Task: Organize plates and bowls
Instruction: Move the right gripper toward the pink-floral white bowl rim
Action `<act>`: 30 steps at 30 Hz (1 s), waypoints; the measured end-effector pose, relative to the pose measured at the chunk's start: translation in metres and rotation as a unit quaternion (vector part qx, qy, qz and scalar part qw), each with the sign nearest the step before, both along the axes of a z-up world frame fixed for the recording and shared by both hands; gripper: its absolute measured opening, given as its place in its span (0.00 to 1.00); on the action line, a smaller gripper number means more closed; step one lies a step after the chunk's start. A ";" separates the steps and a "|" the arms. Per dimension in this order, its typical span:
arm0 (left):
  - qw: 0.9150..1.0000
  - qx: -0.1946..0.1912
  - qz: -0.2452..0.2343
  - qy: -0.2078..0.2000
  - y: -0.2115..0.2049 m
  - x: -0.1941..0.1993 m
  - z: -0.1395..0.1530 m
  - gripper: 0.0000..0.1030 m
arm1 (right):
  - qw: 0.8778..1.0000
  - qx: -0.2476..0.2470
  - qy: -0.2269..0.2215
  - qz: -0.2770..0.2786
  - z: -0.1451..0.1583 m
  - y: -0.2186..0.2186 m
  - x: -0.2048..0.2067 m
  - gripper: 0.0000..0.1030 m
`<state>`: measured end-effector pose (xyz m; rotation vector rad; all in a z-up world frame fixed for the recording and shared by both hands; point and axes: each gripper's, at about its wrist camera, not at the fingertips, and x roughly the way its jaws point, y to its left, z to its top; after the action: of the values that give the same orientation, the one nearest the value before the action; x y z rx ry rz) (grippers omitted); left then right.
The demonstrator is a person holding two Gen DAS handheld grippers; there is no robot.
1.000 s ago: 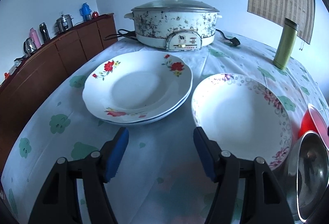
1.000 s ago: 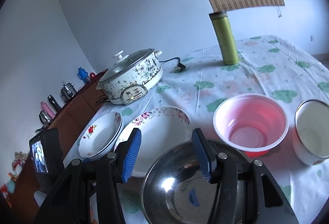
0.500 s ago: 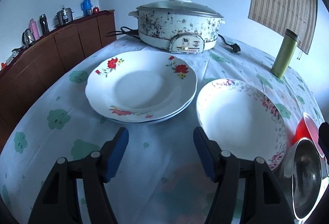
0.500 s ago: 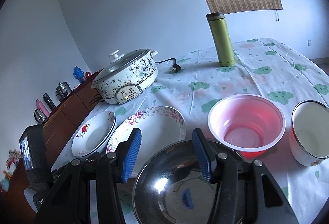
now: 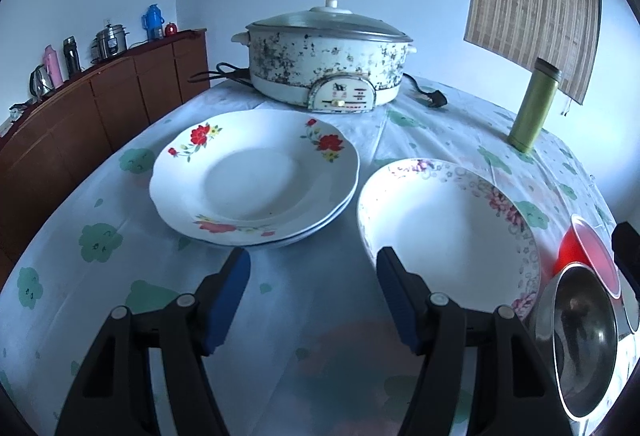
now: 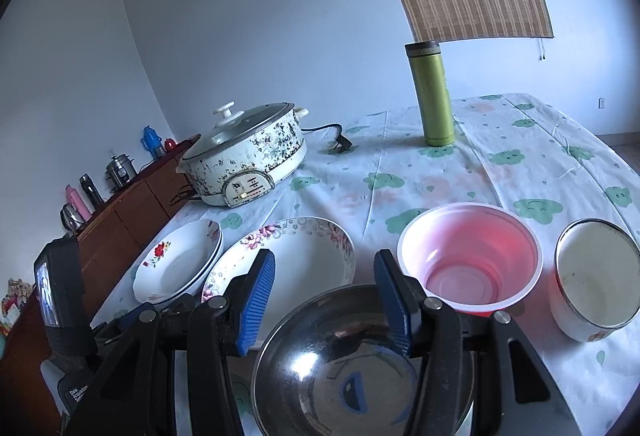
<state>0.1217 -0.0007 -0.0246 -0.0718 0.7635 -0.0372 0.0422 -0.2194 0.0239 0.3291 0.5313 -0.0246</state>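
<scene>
A stack of white plates with red flowers (image 5: 256,179) sits on the table, also in the right wrist view (image 6: 176,268). A white plate with a pink floral rim (image 5: 448,232) lies to its right (image 6: 304,256). A steel bowl (image 6: 352,368), a pink plastic bowl (image 6: 468,256) and a white enamel cup (image 6: 596,276) stand further right. My left gripper (image 5: 314,264) is open and empty, just short of the plates. My right gripper (image 6: 324,268) is open and empty above the steel bowl's far rim.
An electric cooking pot (image 5: 328,63) with its cord stands at the back of the table. A green flask (image 6: 434,95) stands at the far side. A brown sideboard (image 5: 100,103) with bottles runs along the left wall. The left gripper's body (image 6: 60,300) shows at the left.
My left gripper has moved lower and closer to the plates. My right gripper has shifted slightly over the steel bowl. Both stay open.
</scene>
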 end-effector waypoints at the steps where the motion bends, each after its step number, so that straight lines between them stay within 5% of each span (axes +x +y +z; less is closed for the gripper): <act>1: 1.000 -0.001 -0.001 0.000 0.000 0.000 0.000 0.63 | 1.000 0.000 -0.001 -0.002 0.000 -0.002 0.000 0.53; 21: 1.000 -0.013 -0.011 -0.025 -0.008 -0.006 0.003 0.64 | 0.999 -0.023 -0.026 -0.018 0.006 -0.004 -0.006 0.53; 30: 1.000 -0.008 0.019 0.001 -0.026 0.004 0.014 0.63 | 0.999 -0.031 -0.035 -0.017 0.006 -0.002 -0.007 0.53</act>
<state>0.1256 -0.0270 -0.0106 -0.1007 0.7644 -0.0074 0.0353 -0.2216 0.0304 0.2773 0.4553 -0.0628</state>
